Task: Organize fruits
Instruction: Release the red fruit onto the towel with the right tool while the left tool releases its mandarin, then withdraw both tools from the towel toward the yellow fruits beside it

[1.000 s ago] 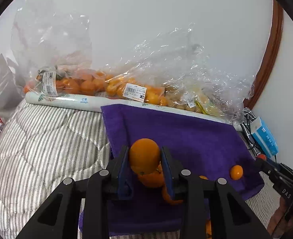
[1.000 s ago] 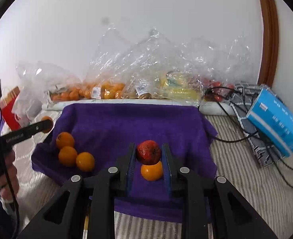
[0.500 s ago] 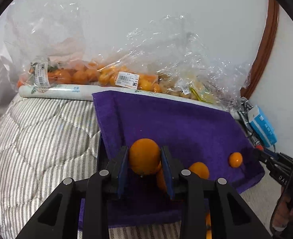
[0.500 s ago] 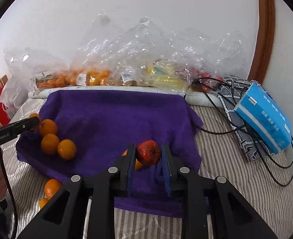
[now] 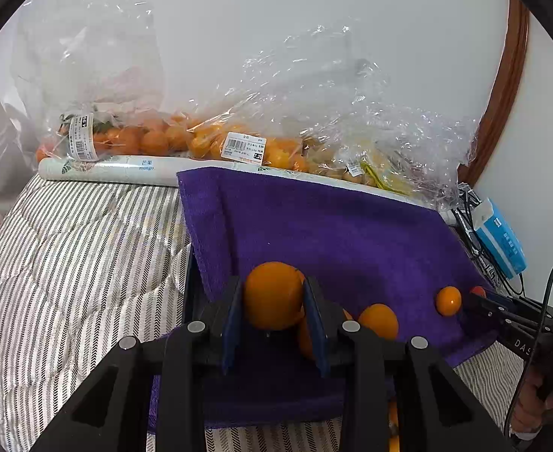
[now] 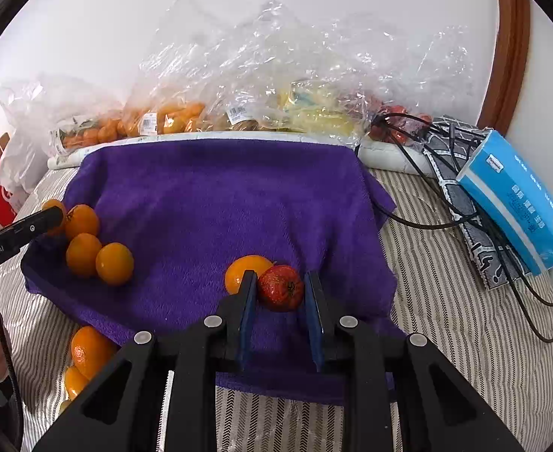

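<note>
My left gripper [image 5: 273, 293] is shut on an orange [image 5: 272, 295] and holds it at the left part of the purple towel [image 5: 332, 233]. More oranges [image 5: 378, 320] lie just beside it on the towel. My right gripper [image 6: 280, 288] has its jaws a little apart around a red fruit [image 6: 281, 288], which rests on the purple towel [image 6: 220, 196] next to a single orange [image 6: 244, 270]. A cluster of oranges [image 6: 88, 248] lies at the towel's left edge, by the left gripper's fingertip [image 6: 46, 216].
Clear plastic bags of oranges and other fruit [image 6: 238, 109] line the wall behind the towel. A blue tissue box [image 6: 517, 196] and black cables [image 6: 445, 218] lie to the right. Loose oranges [image 6: 88, 350] lie on the striped quilt [image 5: 69, 263].
The right gripper has lowered the red fruit beside the single orange and its jaws have parted slightly. The left gripper has moved with its orange toward the towel's left edge.
</note>
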